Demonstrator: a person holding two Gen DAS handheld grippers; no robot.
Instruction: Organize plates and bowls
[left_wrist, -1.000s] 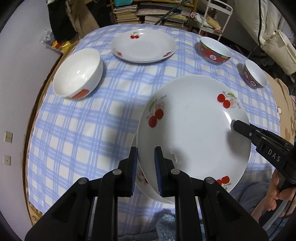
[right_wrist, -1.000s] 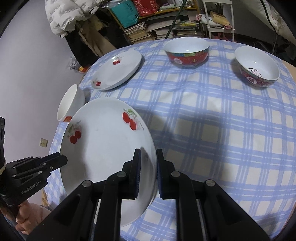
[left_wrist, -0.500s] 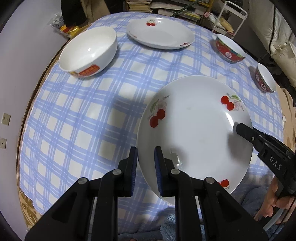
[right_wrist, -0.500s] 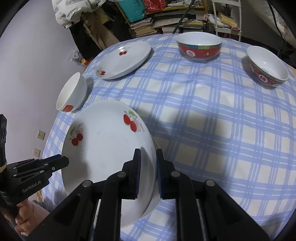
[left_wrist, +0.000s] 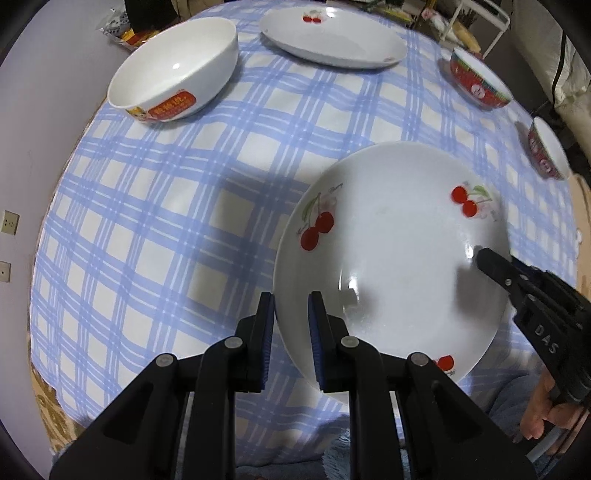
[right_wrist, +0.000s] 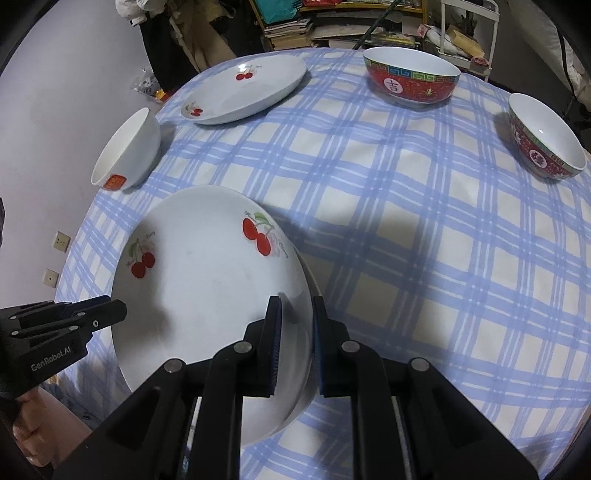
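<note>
- Between the two grippers hangs the cherry plate (left_wrist: 399, 258), its near-left rim clamped in the left gripper (left_wrist: 291, 332) and its opposite edge clamped in the right gripper (right_wrist: 295, 339); both sets of pads press on the rim, so neither grip has been let go.
- Compared with a second ago, the checked tablecloth (left_wrist: 155, 221) fills more of both views and the far crockery sits higher in them: the plate has been carried lower and a little across the table, still level between the two hands.
- Ahead of the left gripper, the white bowl (left_wrist: 173, 70) and the second cherry plate (left_wrist: 332, 40) have not shifted on the cloth; the two red bowls, the larger (right_wrist: 412, 79) and the smaller (right_wrist: 546, 140), stand well apart ahead and to the right of the right gripper.
- Under the plate's right edge, in the right wrist view, a pale rim seems to show; whether that is another plate beneath I cannot tell.
- My reading: the plate is on its way down to be set at the near edge, but is not yet resting. Stacking with the far plate, and gathering the bowls, would be left to do.
</note>
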